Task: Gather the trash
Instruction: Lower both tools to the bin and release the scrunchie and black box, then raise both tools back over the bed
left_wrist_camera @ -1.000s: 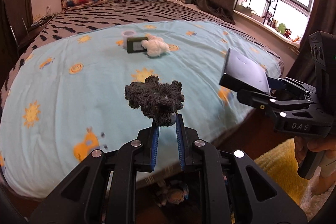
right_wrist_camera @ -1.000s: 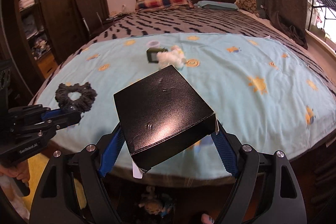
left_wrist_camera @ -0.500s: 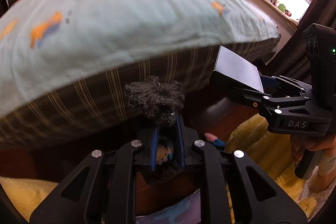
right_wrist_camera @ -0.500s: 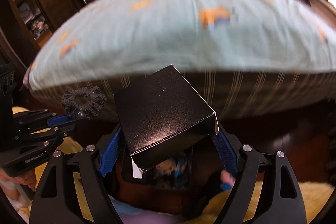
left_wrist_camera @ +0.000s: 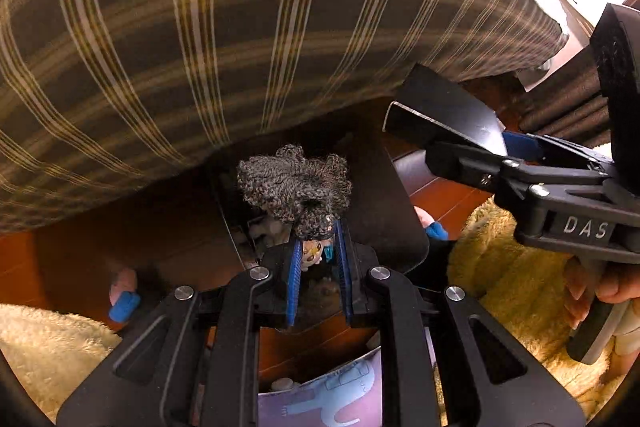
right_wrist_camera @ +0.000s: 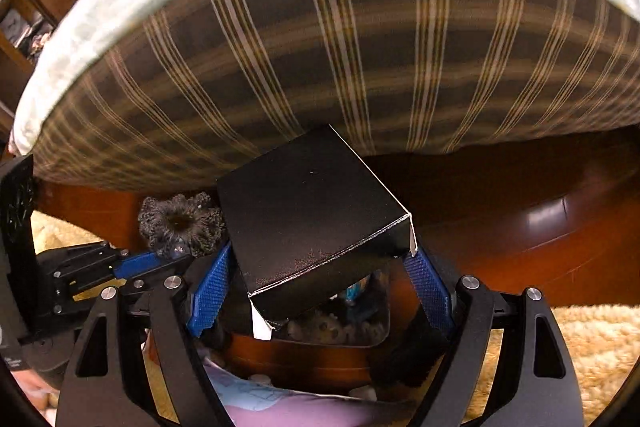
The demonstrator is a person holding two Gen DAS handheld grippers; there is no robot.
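Left hand-held gripper: blue pads nearly together, a narrow gap between them, pinching the lower edge of a grey knitted scrunchie at the fingertips; the scrunchie stands up above the pads, ruffled, held clear of the floor. In the right wrist view the same scrunchie sits just beside the left edge of the box, its centre hole facing the camera. Below the left gripper, a dark bin on the wooden floor, with small toy figures visible through the gap between the pads; whether the scrunchie touches the bin rim cannot be told. Behind both, the striped side of the bed fills the upper view, blurred. Right hand-held gripper: pads set wide apart, clamped on the two sides of a black box, which is tilted, one corner pointing up toward the bed, a white flap edge showing at its lower left. From the left wrist view the box is to the right of the scrunchie, above the bin's right side. Yellow shaggy rug lies under the right gripper.
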